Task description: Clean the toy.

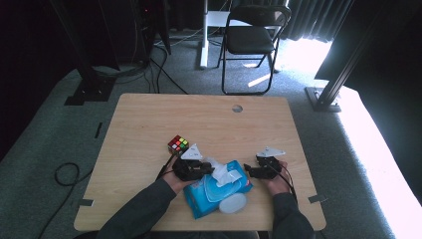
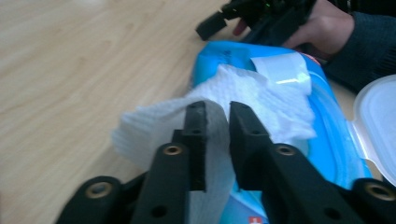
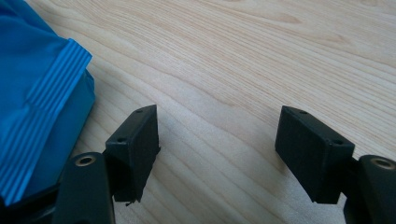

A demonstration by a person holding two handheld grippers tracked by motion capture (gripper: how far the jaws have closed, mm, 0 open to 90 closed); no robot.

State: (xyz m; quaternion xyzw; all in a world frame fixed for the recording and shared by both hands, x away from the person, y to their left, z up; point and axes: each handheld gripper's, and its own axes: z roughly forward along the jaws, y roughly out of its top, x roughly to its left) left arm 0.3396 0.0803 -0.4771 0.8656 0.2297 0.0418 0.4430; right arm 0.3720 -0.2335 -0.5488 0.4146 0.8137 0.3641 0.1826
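Looking like lab or recording studio space, not home. Black curtains (image 1: pixel 308 15) hanging along back wall, daylight leaking in at right. Black metal frame posts (image 1: pixel 343 64) standing on floor plates at both sides of wooden table (image 1: pixel 149 119). Cables (image 1: pixel 159 69) trailing across grey carpet (image 1: pixel 45 129) toward dark equipment at back. Lone black folding chair (image 1: pixel 251 40) standing behind table. Tape marks sticking to carpet near table corners.

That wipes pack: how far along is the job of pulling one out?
Done: the pack lies with its lid flipped open, and a wipe sticks partly out. In hand: the left tool straddles that wipe, jaws slightly apart. The right tool waits open beside the pack. Left: pulling the wipe free.
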